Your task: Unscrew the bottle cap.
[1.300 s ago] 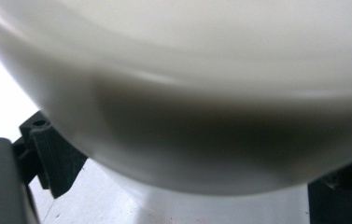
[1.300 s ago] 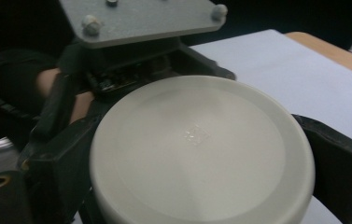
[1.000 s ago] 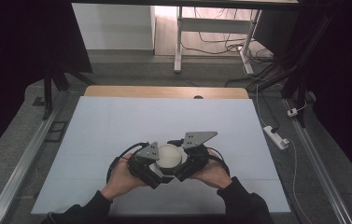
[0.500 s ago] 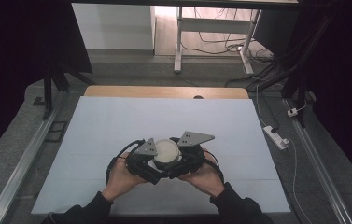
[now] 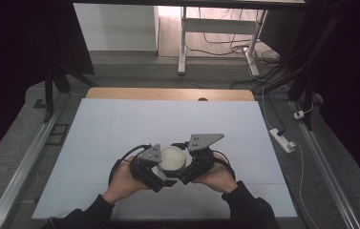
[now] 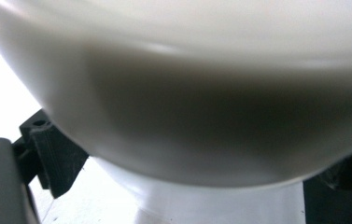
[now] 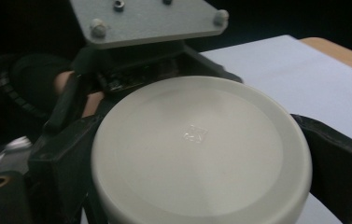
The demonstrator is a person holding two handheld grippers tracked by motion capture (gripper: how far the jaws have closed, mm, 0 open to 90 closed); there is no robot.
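1. At the lower centre of the high view, the person's two hands are bringing both tools together around a white lidded container [image 5: 172, 159], which is sitting on the surface.
2. The left tool [image 5: 154, 172] is pressing in from the container's left; in the left gripper view the container's rounded white wall [image 6: 201, 107] is looming between the black jaws, apparently gripped, though actual contact is hard to confirm.
3. The right tool [image 5: 187, 171] is holding the round lid [image 7: 197, 149], its jaws closing on either side of the rim in the right gripper view.
4. The step looks like unscrewing or lifting the lid. To do it well, the left tool should be bracing the body firmly while the right is turning level, keeping the lid flat so it is not jamming or slipping.
5. The pale blue surface [image 5: 120, 124] is lying bare around the hands, with a wooden edge [image 5: 168, 93] showing at its far side.
6. Farther off, in the upper frame, a white frame leg [image 5: 182, 43] and loose cables [image 5: 230, 45] are resting on the floor, and a power strip [image 5: 282, 140] is lying at the right.
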